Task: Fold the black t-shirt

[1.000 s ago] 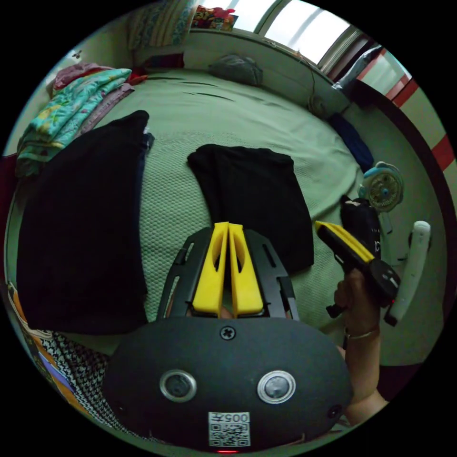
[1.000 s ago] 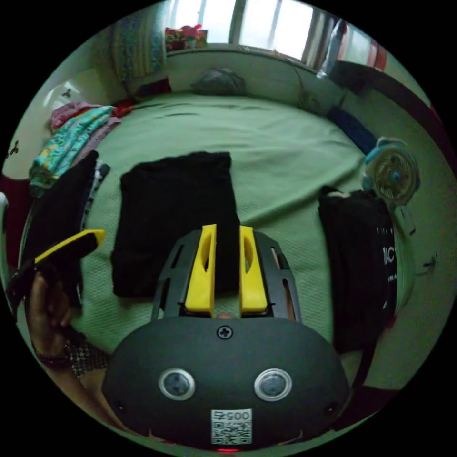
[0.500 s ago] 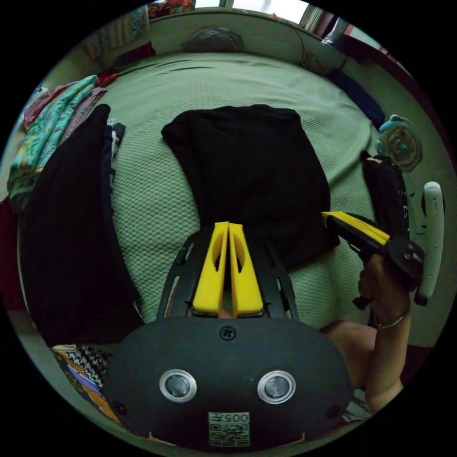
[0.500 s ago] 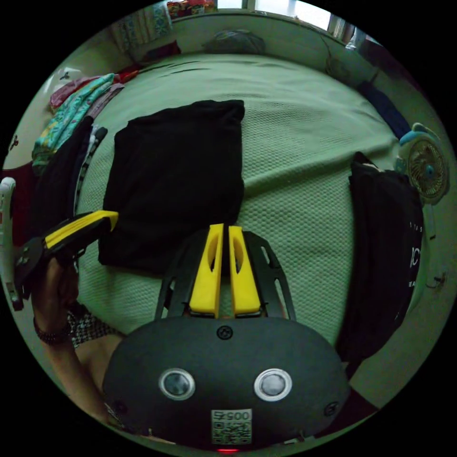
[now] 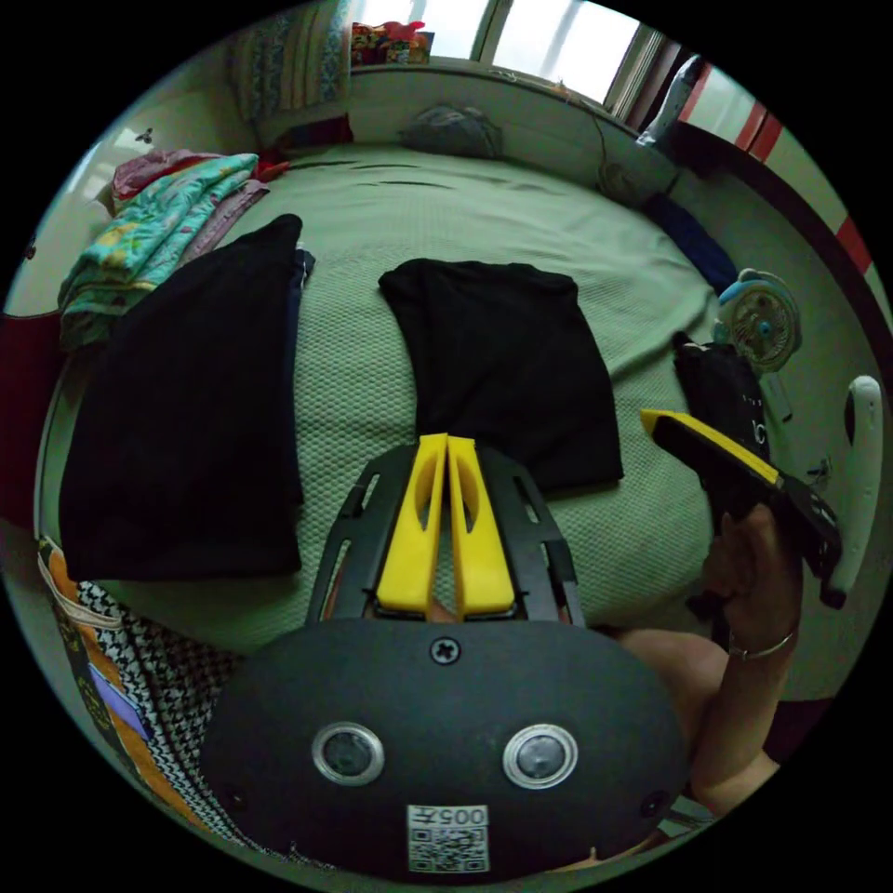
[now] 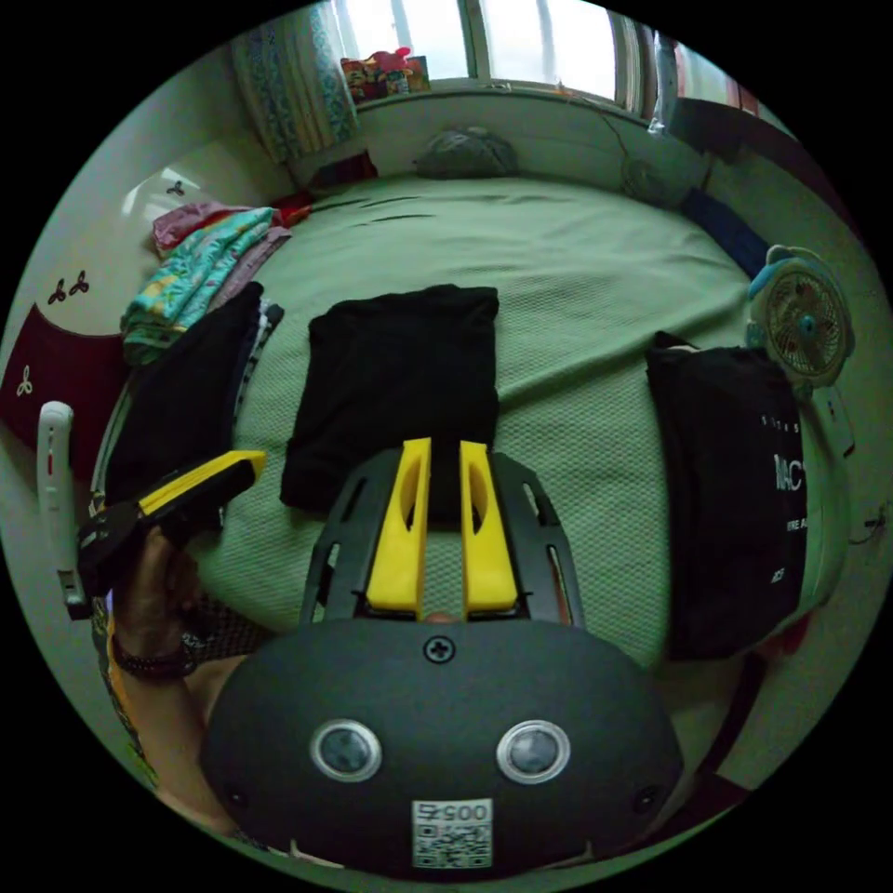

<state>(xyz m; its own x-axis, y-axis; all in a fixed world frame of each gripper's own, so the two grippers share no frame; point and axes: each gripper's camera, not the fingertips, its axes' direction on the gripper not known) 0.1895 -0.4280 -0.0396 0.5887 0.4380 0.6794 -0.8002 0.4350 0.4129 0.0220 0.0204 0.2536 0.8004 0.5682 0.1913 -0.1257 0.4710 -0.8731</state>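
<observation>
Black cotton t-shirt (image 5: 507, 377): folded into a flat rectangle, lying at the middle of the bed; also in the right gripper view (image 6: 395, 386).
Bed with green textured cover (image 5: 391, 214): carries every garment listed.
Left tool (image 5: 446, 445): yellow jaws clenched together on nothing, held above the shirt's near edge, apart from it.
Right tool (image 6: 437, 448): yellow jaws a narrow gap apart, grasping nothing, above the near edge.
Second black folded garment (image 5: 186, 419): left of the shirt, well apart.
Black printed garment (image 6: 735, 484): right side, near a small teal fan (image 6: 805, 321).
Patterned folded clothes (image 5: 149, 237): far left corner.
</observation>
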